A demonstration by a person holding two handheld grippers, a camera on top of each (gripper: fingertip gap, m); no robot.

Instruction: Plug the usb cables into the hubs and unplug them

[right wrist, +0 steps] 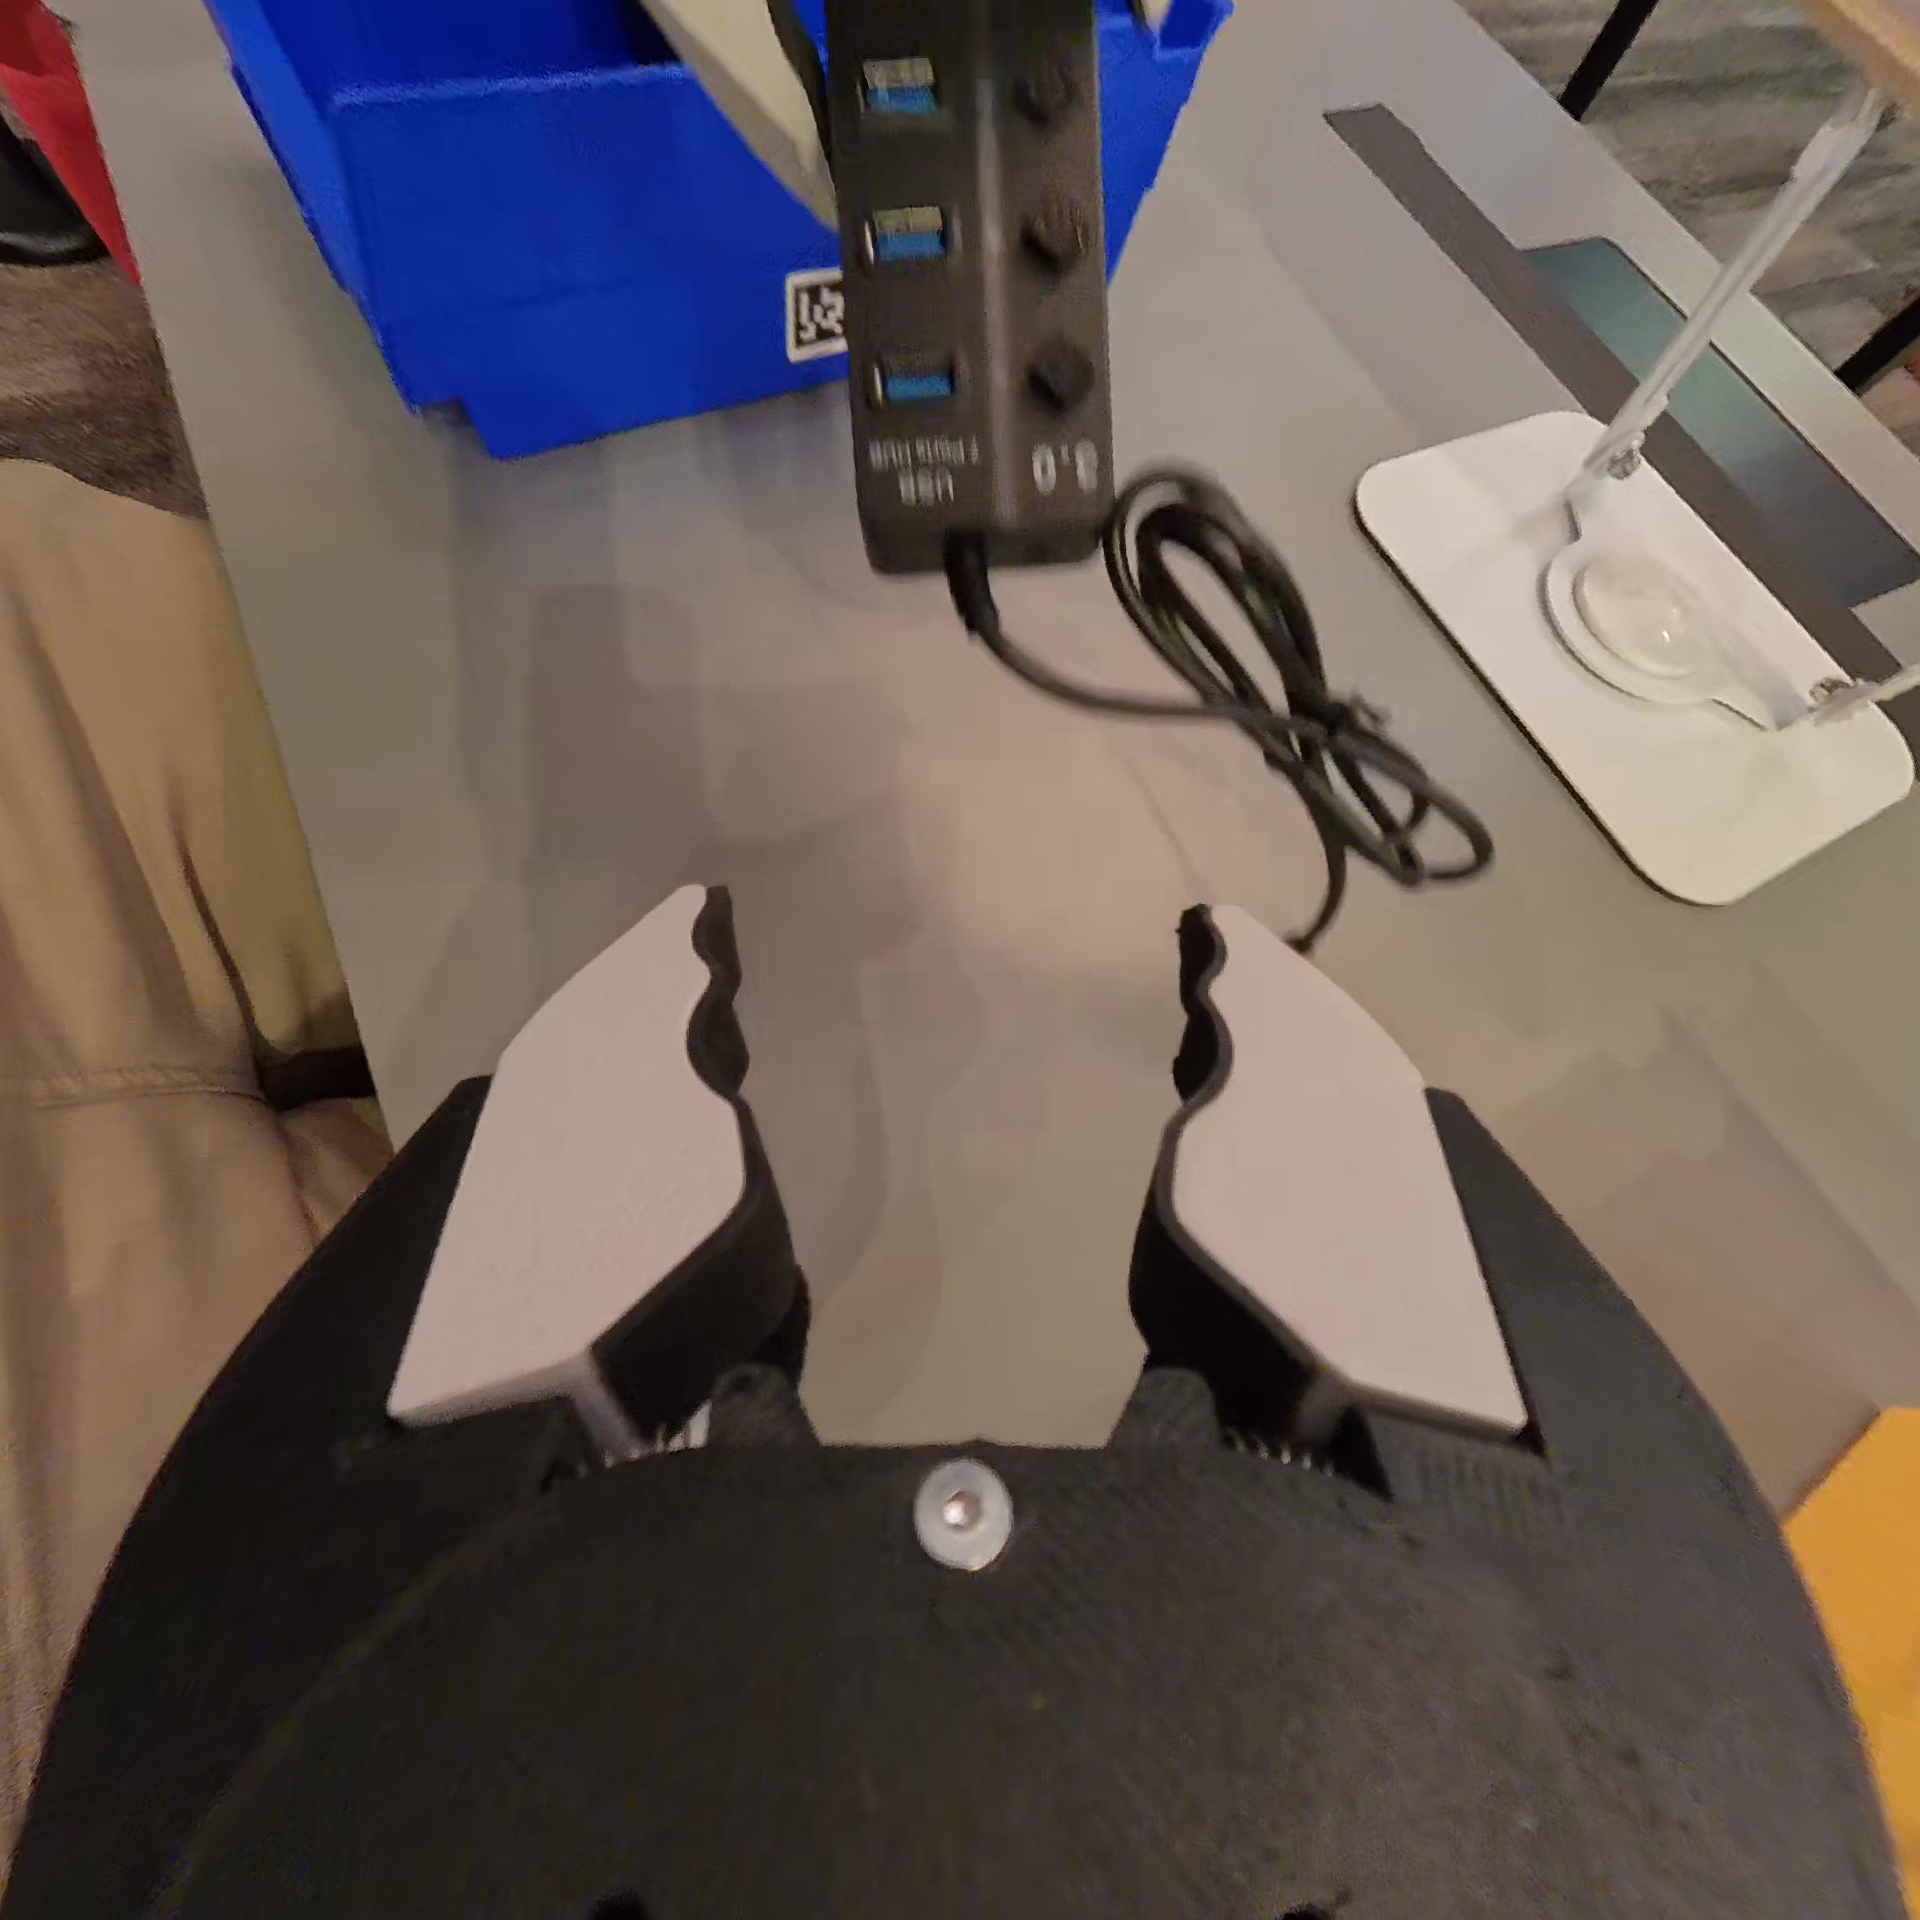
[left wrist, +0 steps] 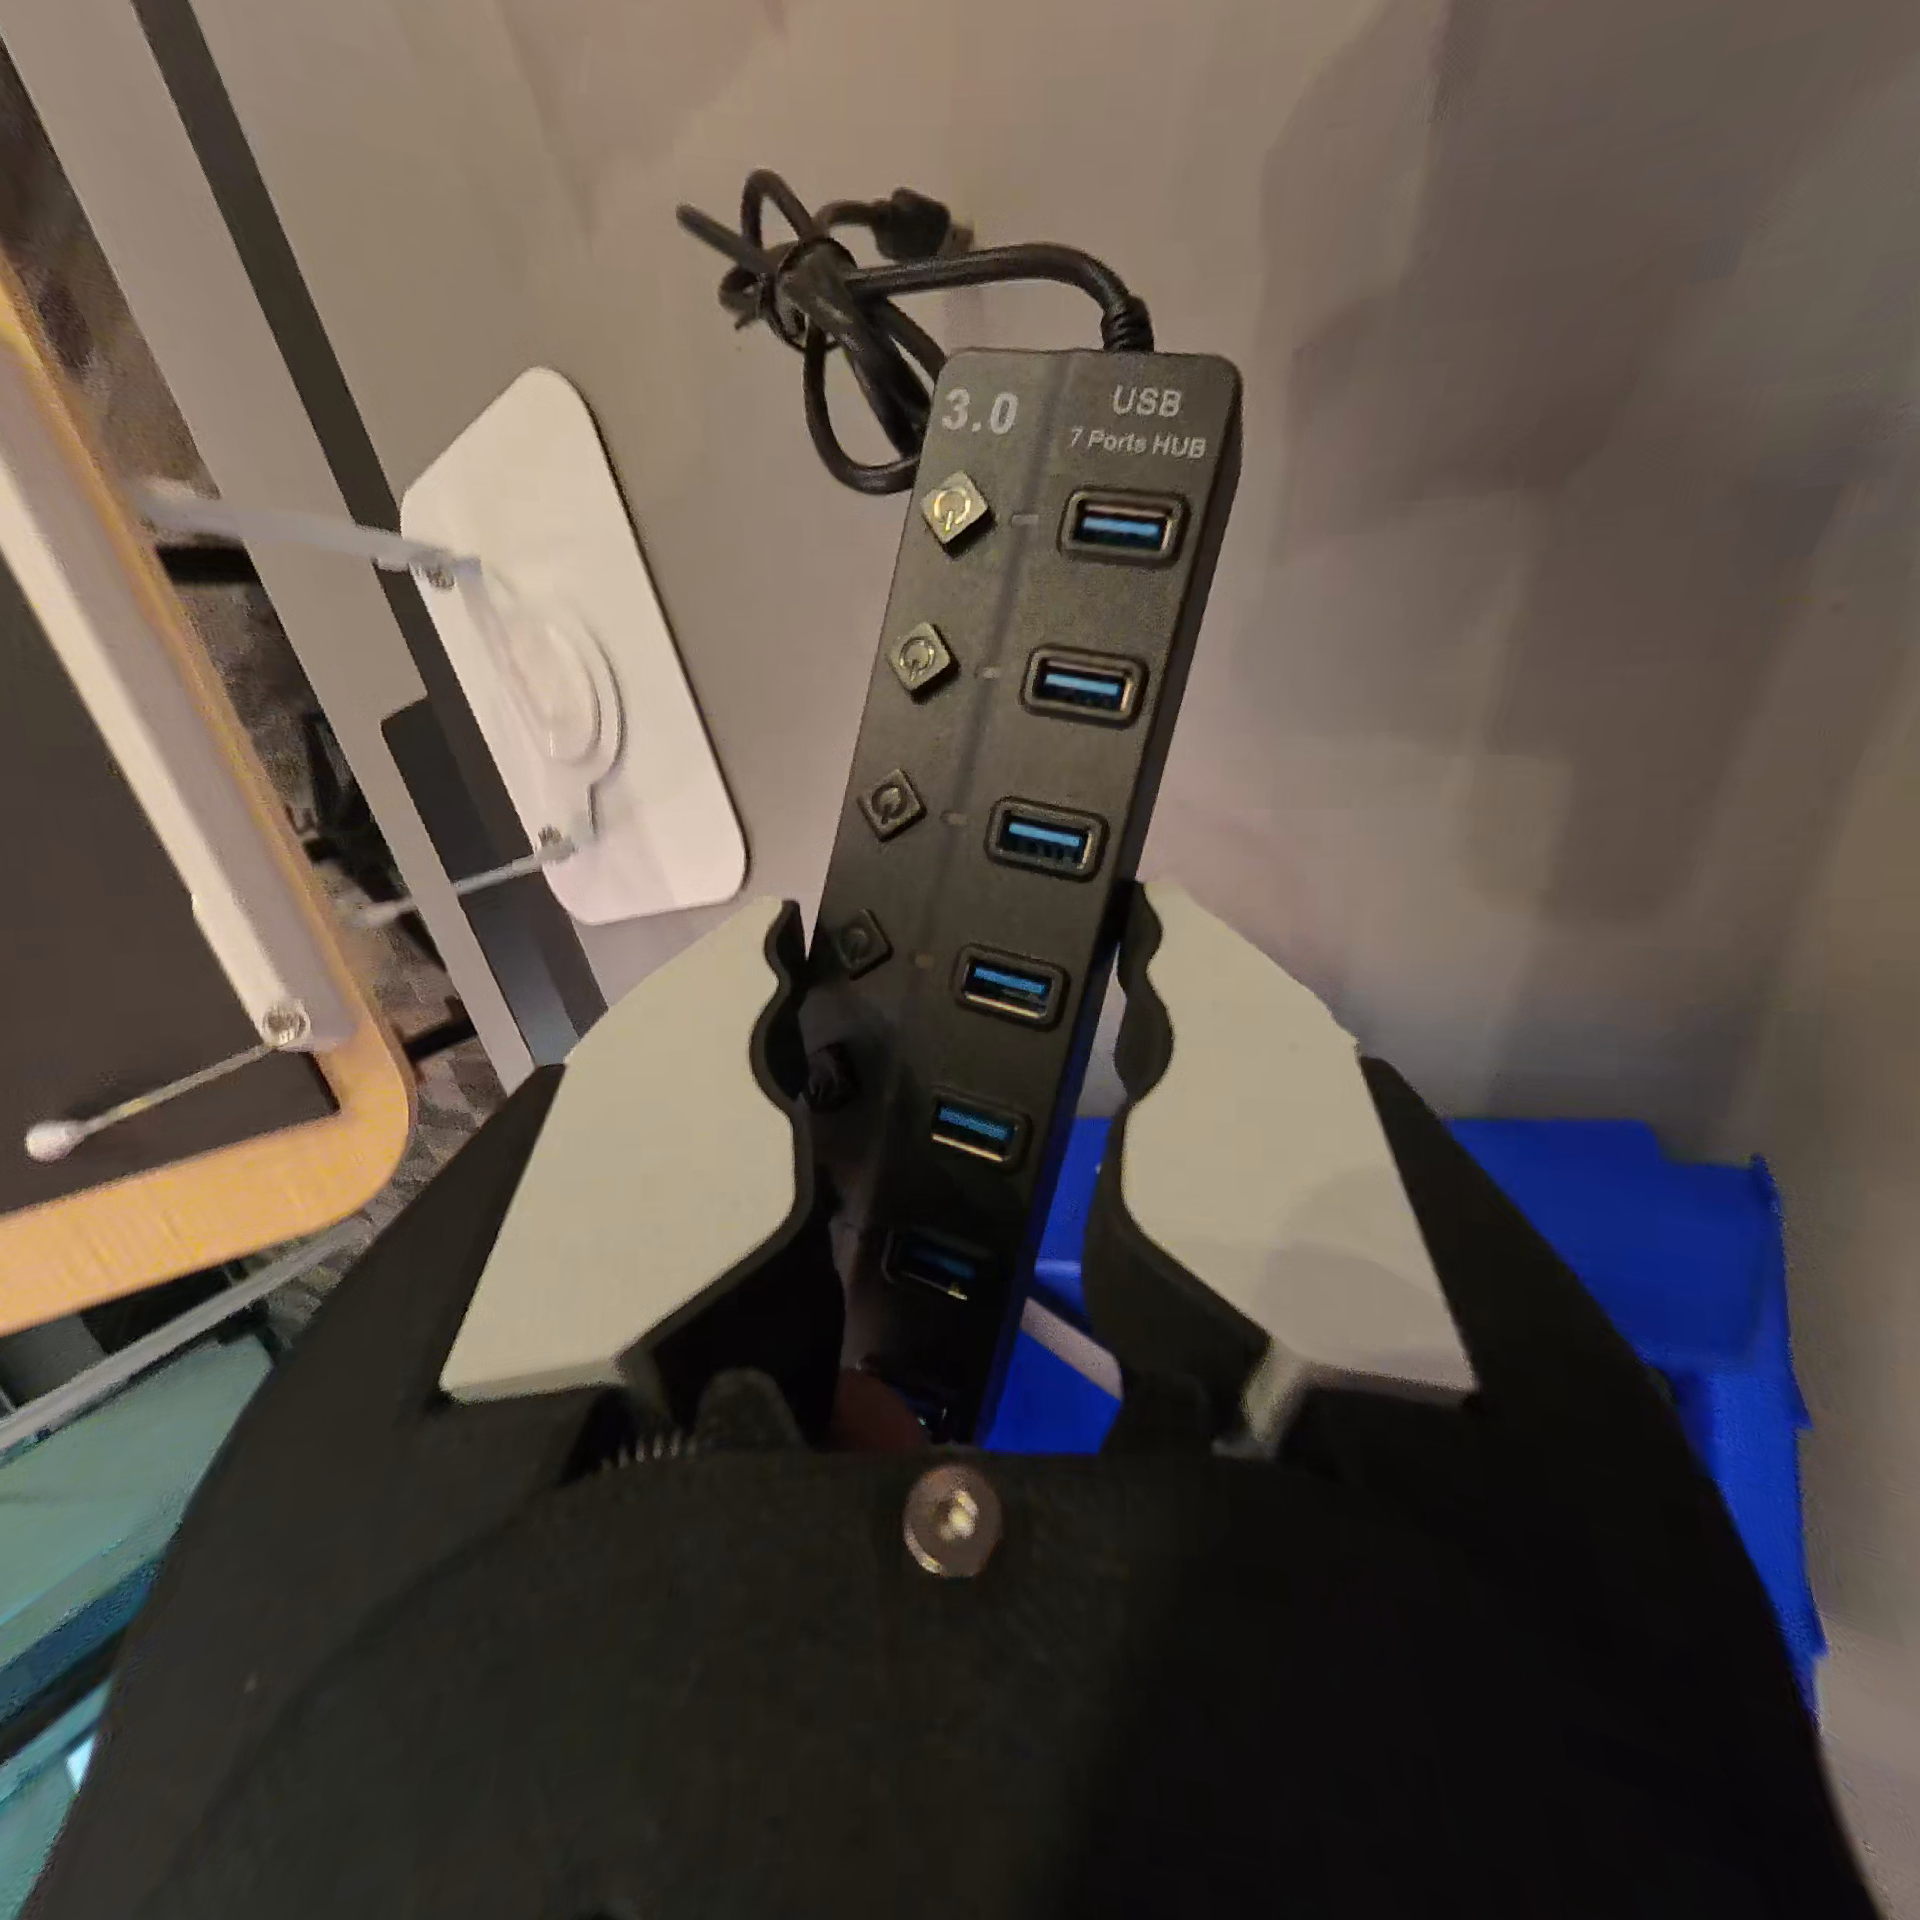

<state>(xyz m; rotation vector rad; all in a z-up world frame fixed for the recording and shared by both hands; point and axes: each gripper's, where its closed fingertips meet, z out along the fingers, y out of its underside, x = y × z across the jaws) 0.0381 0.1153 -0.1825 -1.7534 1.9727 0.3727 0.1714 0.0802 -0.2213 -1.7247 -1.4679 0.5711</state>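
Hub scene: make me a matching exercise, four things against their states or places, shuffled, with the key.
Things:
1. hub
2. right gripper
3. hub cable
4. bin

States or places:
A. bundled in loops, lying on the grey table
B. blue, standing behind the hub
C. open, holding nothing
D. black, clamped in the left gripper

Pairs: 1-D, 2-C, 3-A, 4-B

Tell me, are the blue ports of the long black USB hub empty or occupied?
Empty: every visible port on the long black USB hub shows bare blue inside; no plug sits in any.
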